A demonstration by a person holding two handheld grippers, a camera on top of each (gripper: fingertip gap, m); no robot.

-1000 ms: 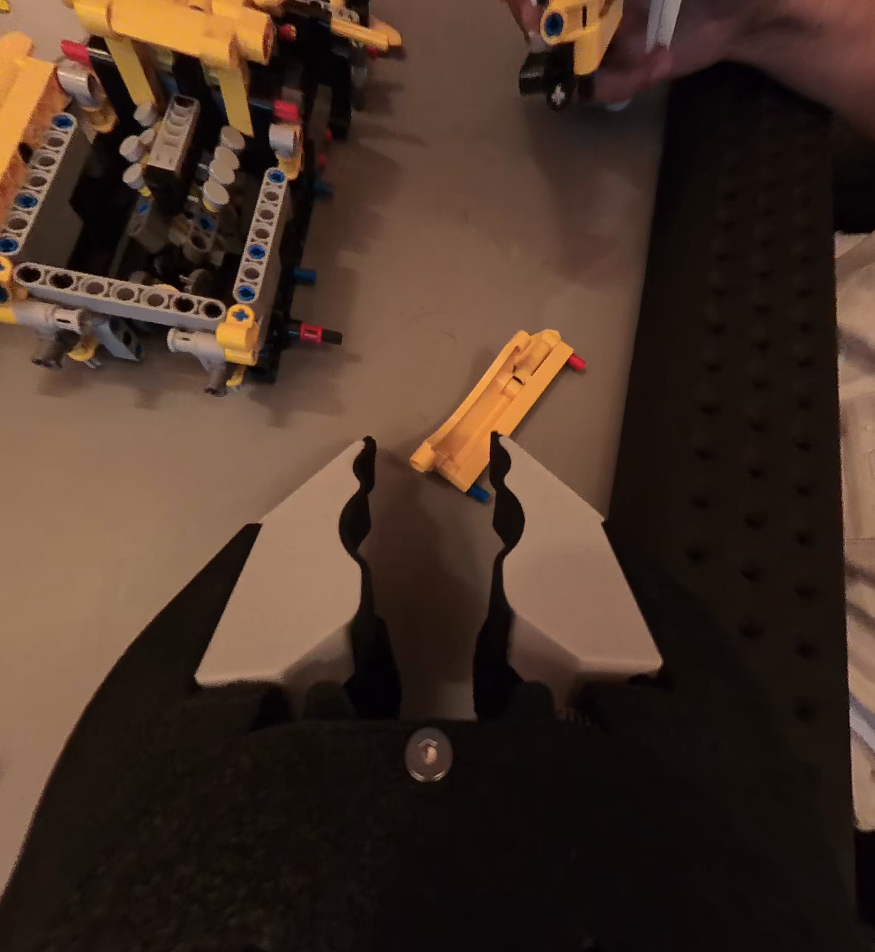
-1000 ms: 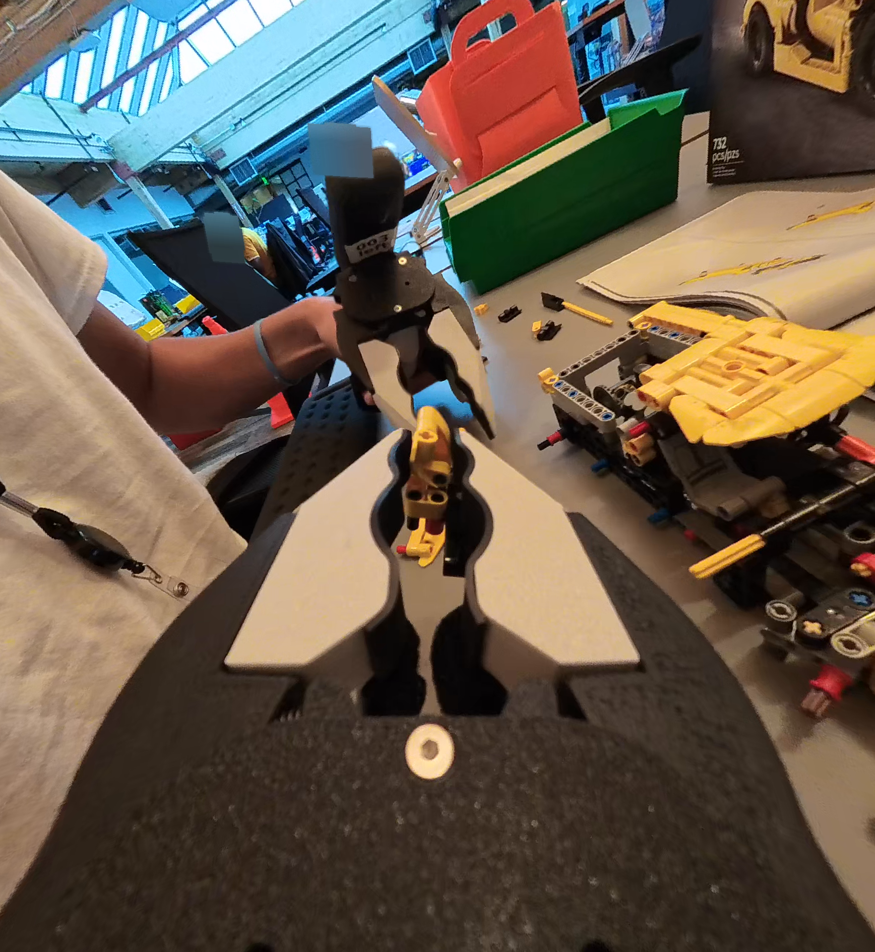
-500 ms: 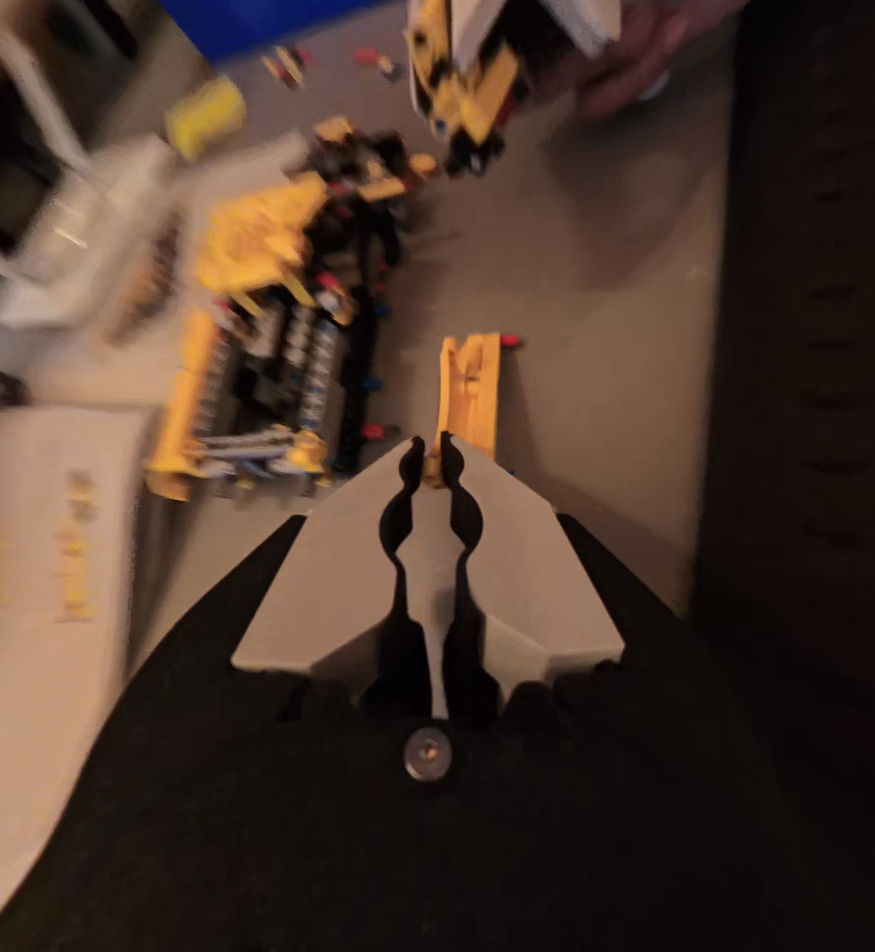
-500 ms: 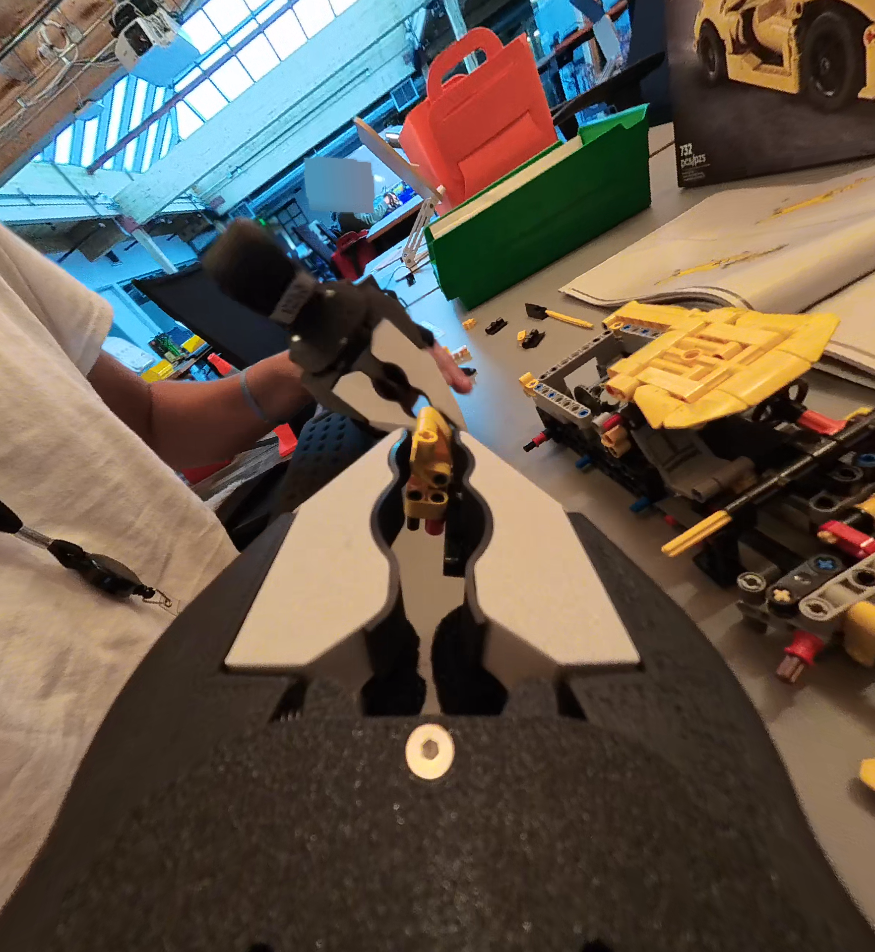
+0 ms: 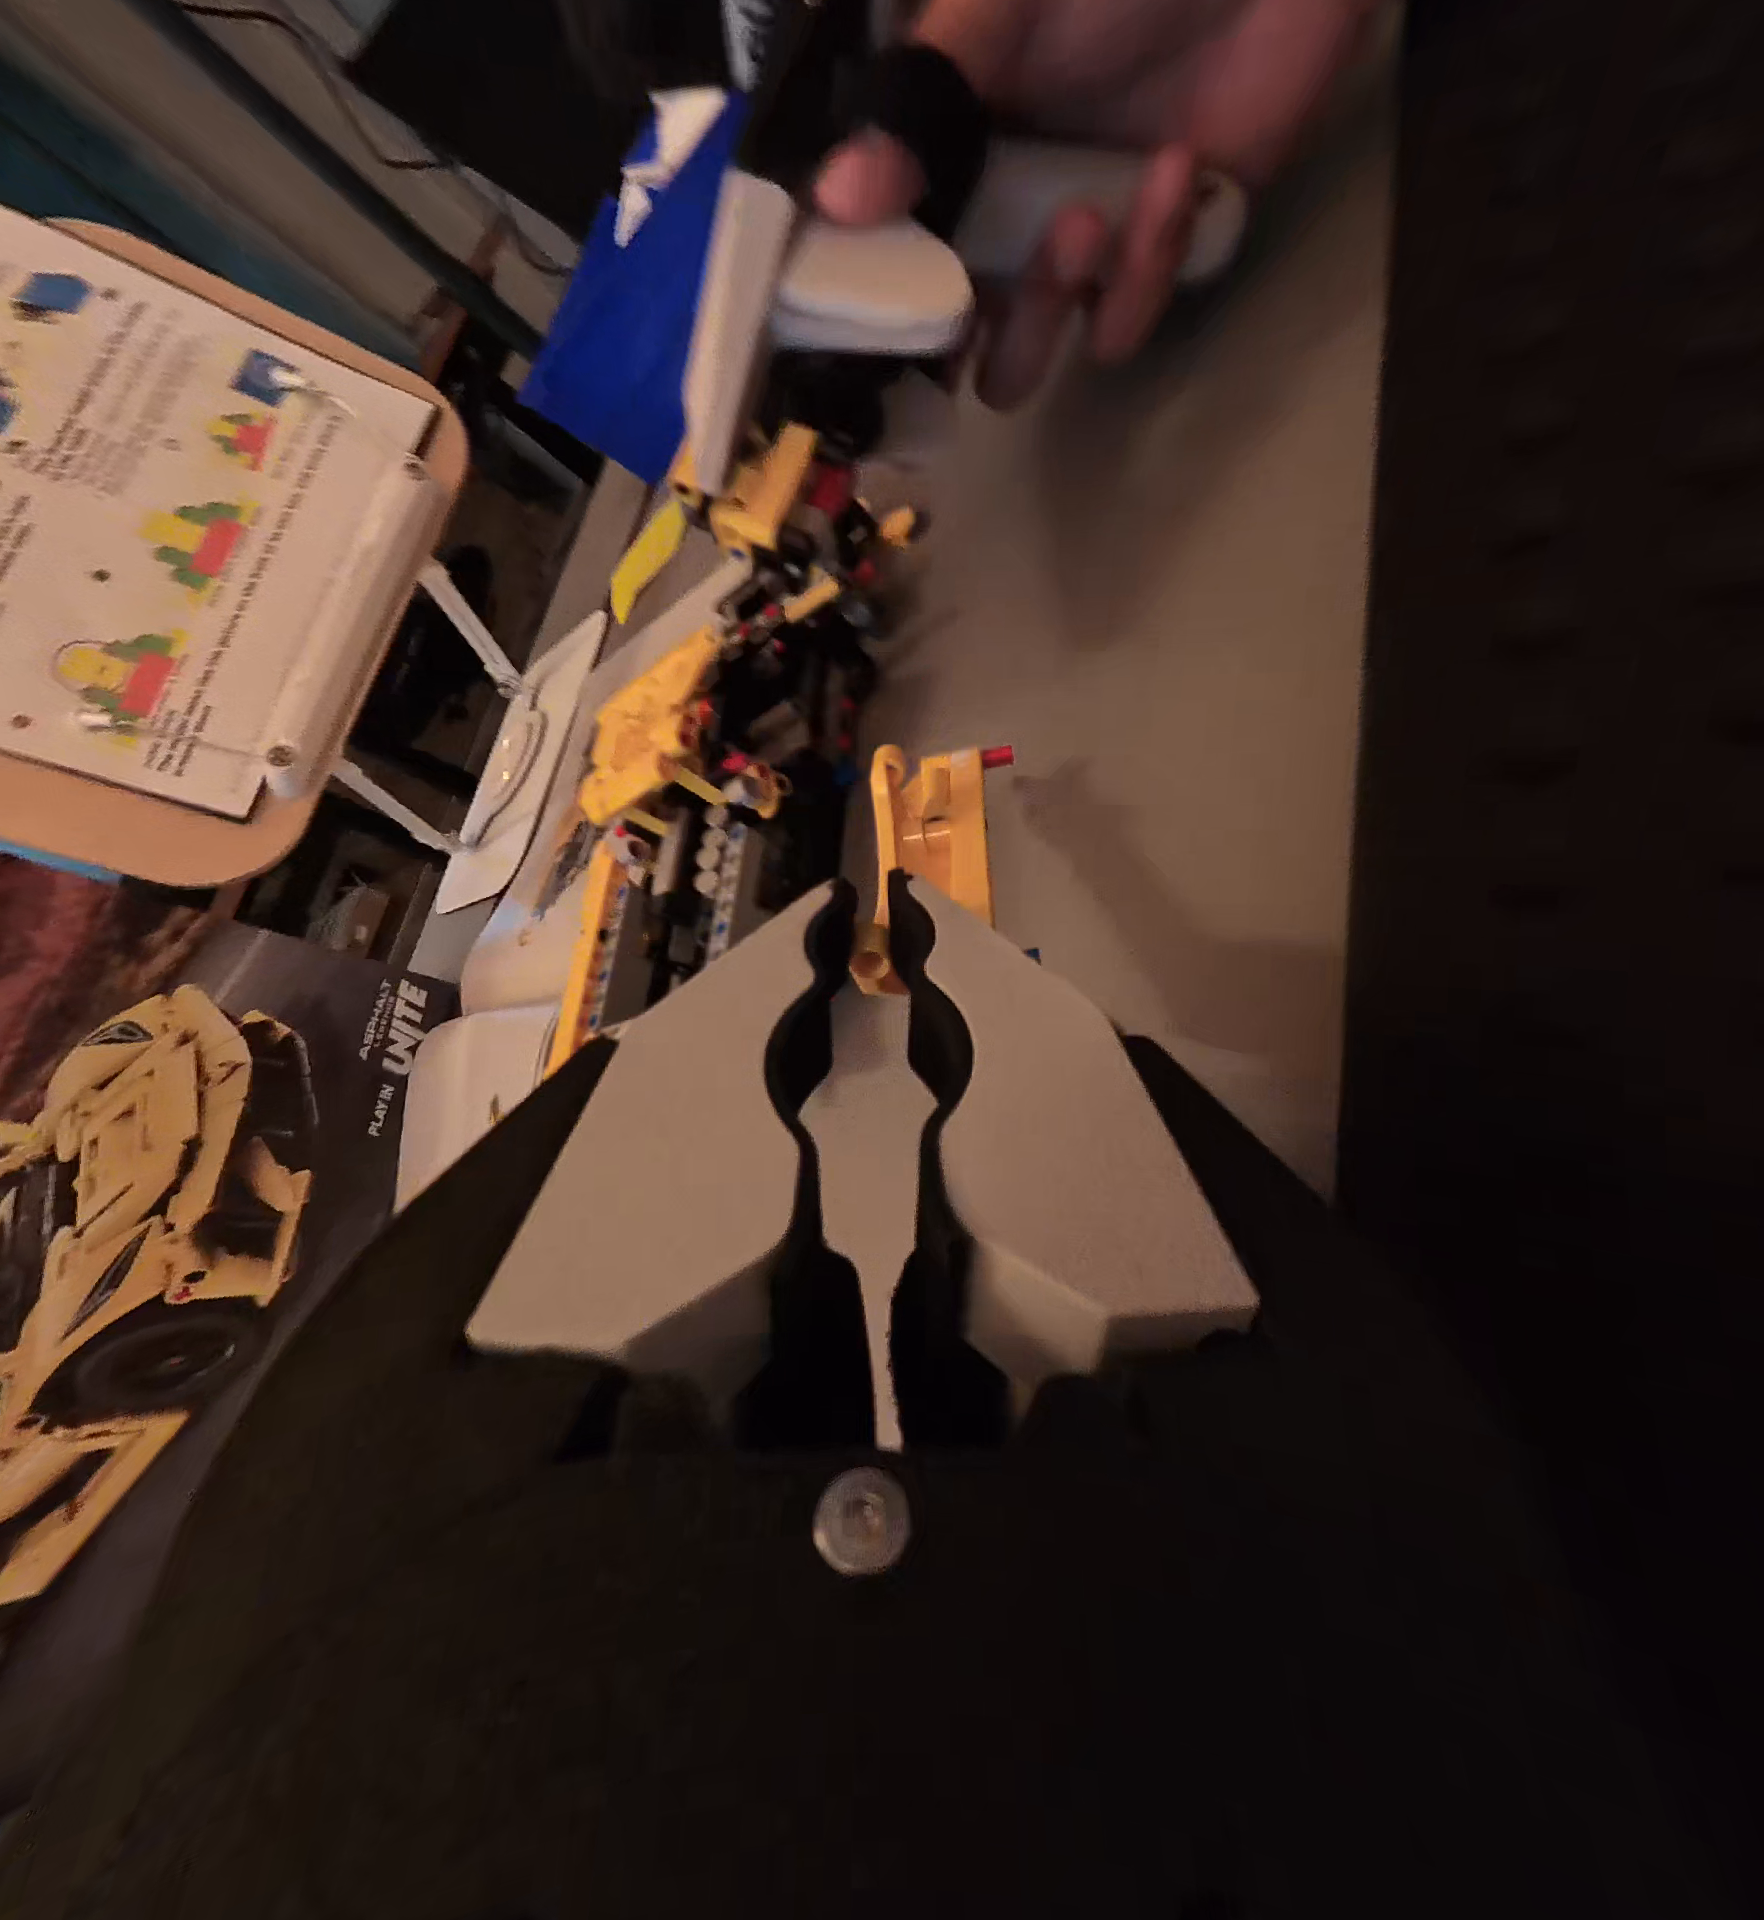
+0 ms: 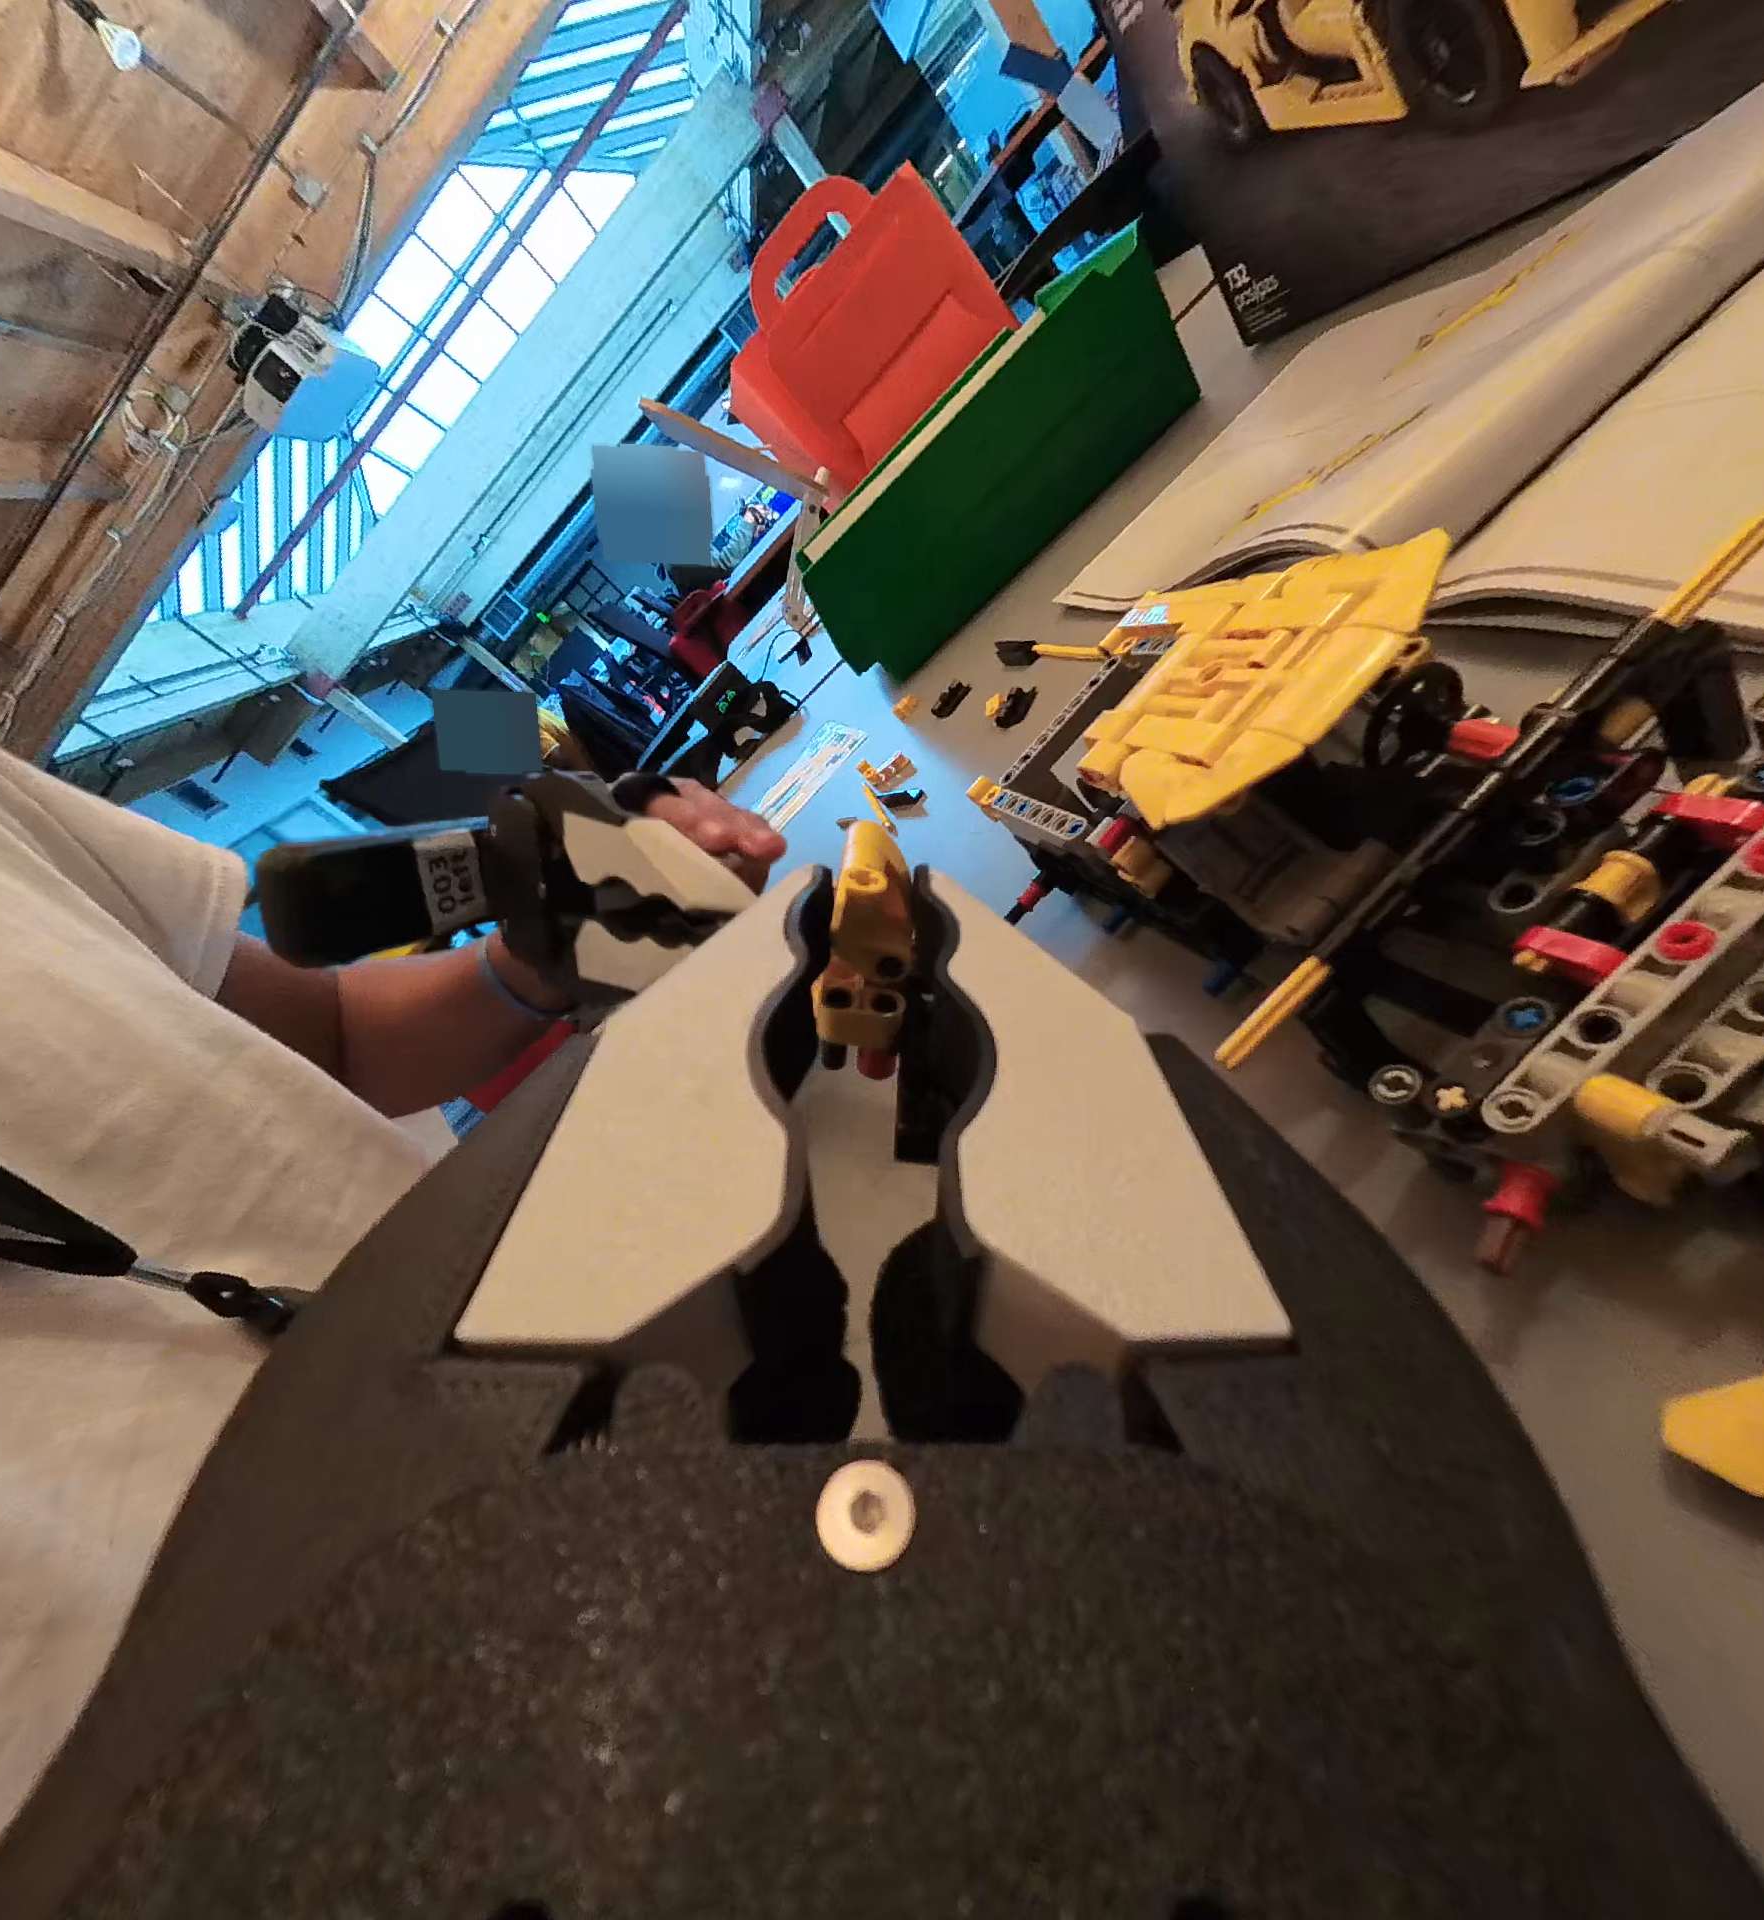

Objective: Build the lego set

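A yellow panel (image 5: 935,821) is pinched at its near end by the left gripper (image 5: 870,894), its long axis running straight ahead from the nearly closed jaws, just beside the car model (image 5: 691,790) on the tabletop (image 5: 1169,644). The right gripper (image 6: 865,883), held up off the tabletop, is clenched on a small yellow sub-assembly (image 6: 865,956) that stands lengthwise between its jaws. The model (image 6: 1377,810) lies to its right, so the left gripper seems nearer it.

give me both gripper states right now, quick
Left gripper: closed on the yellow panel.
Right gripper: closed on a small yellow assembly.
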